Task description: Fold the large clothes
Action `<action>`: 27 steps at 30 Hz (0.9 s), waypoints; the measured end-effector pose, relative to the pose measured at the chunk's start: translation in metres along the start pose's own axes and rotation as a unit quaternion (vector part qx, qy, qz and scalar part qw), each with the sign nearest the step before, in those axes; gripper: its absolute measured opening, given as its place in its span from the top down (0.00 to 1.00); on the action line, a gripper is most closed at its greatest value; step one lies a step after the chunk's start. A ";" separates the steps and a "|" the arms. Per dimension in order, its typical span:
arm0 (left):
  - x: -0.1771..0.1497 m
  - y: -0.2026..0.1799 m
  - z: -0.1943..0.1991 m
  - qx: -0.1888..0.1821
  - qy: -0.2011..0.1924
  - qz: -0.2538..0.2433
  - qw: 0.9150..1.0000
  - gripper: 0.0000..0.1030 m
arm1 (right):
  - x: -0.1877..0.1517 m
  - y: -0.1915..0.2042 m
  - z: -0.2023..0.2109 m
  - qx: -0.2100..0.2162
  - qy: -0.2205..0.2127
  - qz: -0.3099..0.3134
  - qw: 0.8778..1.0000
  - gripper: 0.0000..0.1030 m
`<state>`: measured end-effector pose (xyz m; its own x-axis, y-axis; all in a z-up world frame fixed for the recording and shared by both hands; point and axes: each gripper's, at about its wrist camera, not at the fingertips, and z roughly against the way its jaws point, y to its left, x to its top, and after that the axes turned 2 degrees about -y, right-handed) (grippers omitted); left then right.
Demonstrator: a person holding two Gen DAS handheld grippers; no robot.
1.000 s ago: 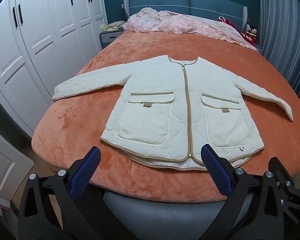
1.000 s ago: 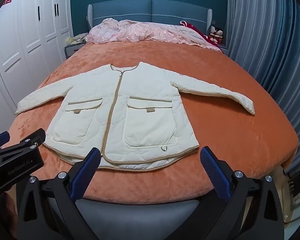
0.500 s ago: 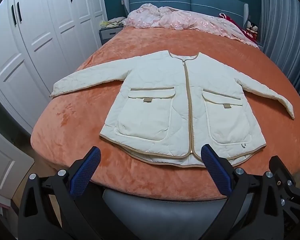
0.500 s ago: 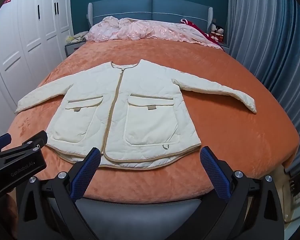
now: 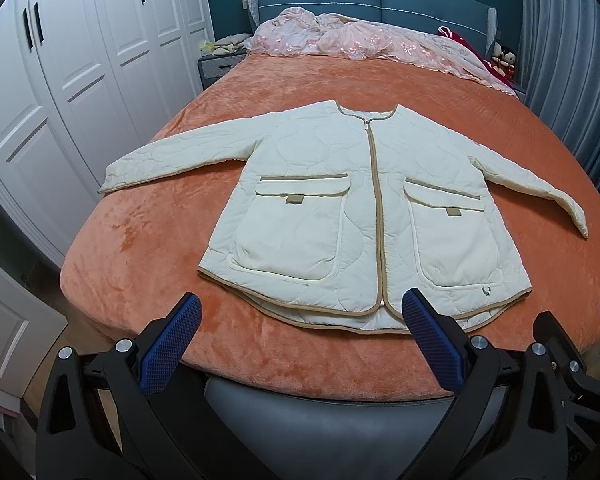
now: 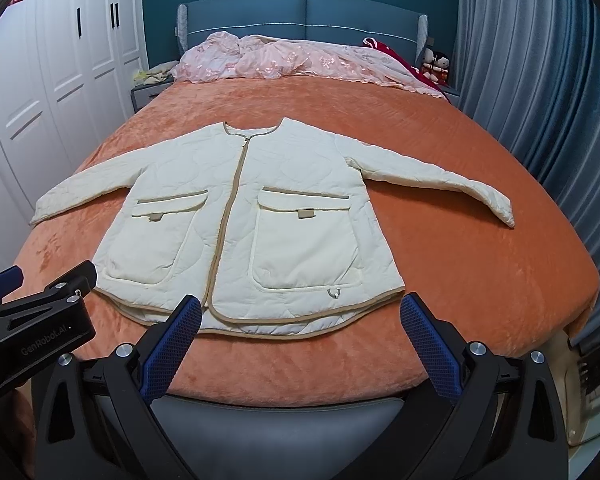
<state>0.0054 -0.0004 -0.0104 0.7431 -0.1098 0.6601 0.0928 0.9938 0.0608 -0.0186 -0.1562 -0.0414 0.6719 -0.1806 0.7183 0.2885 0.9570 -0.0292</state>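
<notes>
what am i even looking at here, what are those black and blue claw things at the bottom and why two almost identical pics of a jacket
The claws are hand-held grippers, one in each of a person's hands; no robot arm is involved. Each gripper carries a fisheye camera looking forward along its two fingers, so there are two similar pictures from slightly different spots.

In the left wrist view, the left gripper shows black arms with blue textured pads, spread wide open and holding nothing. In the right wrist view, the right gripper is open and empty too; the black piece at its lower left is the left gripper seen from the side.

On the orange bedspread a cream quilted jacket lies flat, zipped, sleeves spread out, not yet folded. Pink bedding is bunched by the blue headboard.
</notes>
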 end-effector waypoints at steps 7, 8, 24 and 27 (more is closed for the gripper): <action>0.001 0.002 0.001 0.000 -0.001 0.001 1.000 0.05 | 0.000 0.001 0.000 0.000 0.000 0.000 1.000 0.05; 0.001 0.002 0.001 0.000 0.000 0.001 1.000 0.05 | -0.001 0.001 0.000 0.000 0.000 0.000 1.000 0.05; -0.007 0.002 -0.004 -0.001 0.001 0.001 1.000 0.05 | -0.002 0.003 -0.001 0.000 0.000 0.002 1.000 0.05; -0.006 0.003 -0.002 0.000 0.000 0.001 1.000 0.05 | -0.003 0.006 -0.002 0.002 -0.001 0.004 1.000 0.05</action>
<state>0.0027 0.0029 -0.0160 0.7437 -0.1074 0.6598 0.0913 0.9941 0.0589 -0.0171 -0.1506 -0.0451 0.6732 -0.1727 0.7190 0.2805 0.9593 -0.0322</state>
